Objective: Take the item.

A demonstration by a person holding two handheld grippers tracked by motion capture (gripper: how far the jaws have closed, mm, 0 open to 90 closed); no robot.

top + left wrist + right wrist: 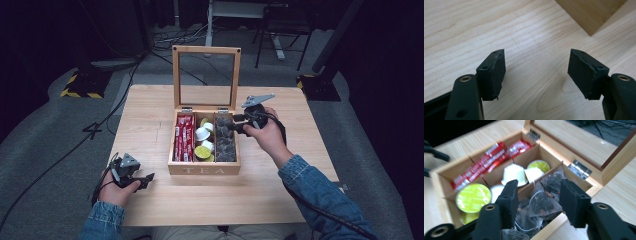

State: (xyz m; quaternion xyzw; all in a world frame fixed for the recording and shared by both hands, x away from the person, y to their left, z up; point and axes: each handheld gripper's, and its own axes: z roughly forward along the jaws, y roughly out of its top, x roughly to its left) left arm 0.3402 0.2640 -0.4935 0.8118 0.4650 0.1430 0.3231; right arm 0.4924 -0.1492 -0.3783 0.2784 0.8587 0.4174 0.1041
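- In the right-hand compartment of the wooden tea box [204, 170] we see a heap of clear pyramid tea bags [541, 202], crinkly film over dark leaves, one lying between the jaws of the right gripper [539, 200].
- We cannot tell whether its black foam-faced pads [510, 195] press that bag; the jaws stand partly apart, so we call it unclenched.
- Beside the bags, in the middle compartment, we note round capsules, white domed ones [514, 173] and lime-green foil-topped ones [473, 197].
- In the far compartment lie glossy red sachets [481, 162], long and flat.
- We see the box's glass-paned lid [206, 75] standing upright on metal hinges [580, 168].
- The box sits mid-table on pale, grained wood [150, 125].
- Our left gripper [142, 181] rests low near the box's front corner, its square pads [495, 72] spread and holding nothing.
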